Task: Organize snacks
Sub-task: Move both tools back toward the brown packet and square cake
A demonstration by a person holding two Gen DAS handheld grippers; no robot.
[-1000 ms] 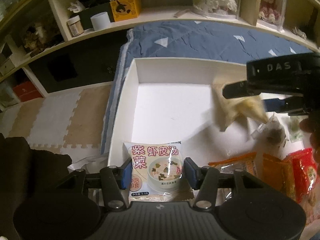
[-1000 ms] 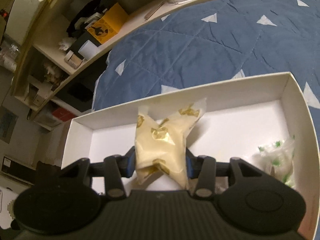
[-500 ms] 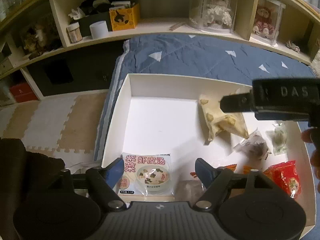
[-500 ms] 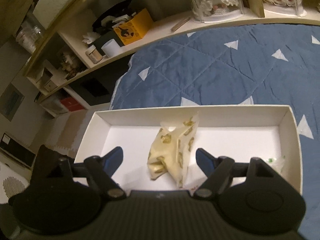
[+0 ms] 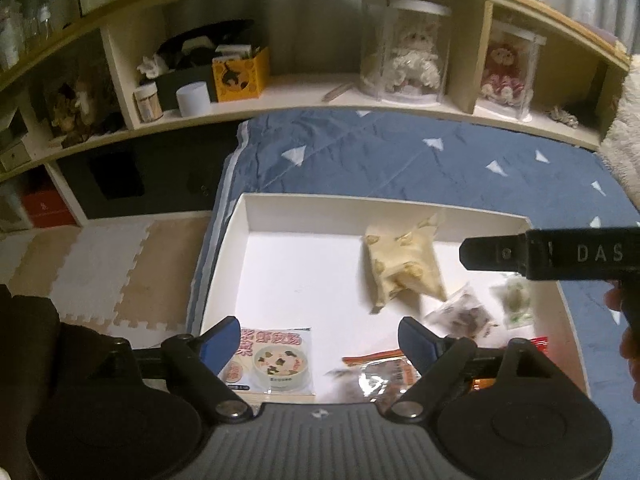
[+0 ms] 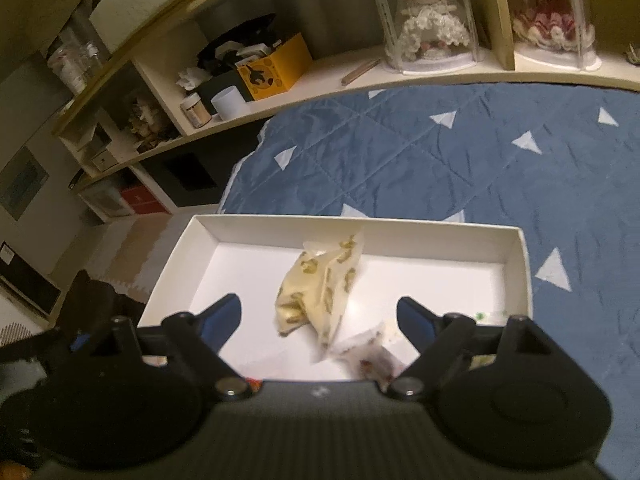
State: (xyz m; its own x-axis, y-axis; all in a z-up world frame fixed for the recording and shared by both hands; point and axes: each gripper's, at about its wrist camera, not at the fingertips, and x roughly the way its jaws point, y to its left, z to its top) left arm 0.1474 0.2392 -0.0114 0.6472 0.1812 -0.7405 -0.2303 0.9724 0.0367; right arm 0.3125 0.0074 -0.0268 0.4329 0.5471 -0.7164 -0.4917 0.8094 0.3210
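I hold my left gripper [image 5: 316, 342] low over the near edge of the white box [image 5: 224, 264], fingers spread wide and empty above the seaweed soup packet [image 5: 276, 360]. My right gripper [image 6: 318, 316] hovers level, jaws apart, just short of the cream pouch [image 6: 320, 290] lying inside the box.

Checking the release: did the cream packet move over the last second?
Yes. The cream packet left the right tongs and now lies on the white box's floor near its far wall.
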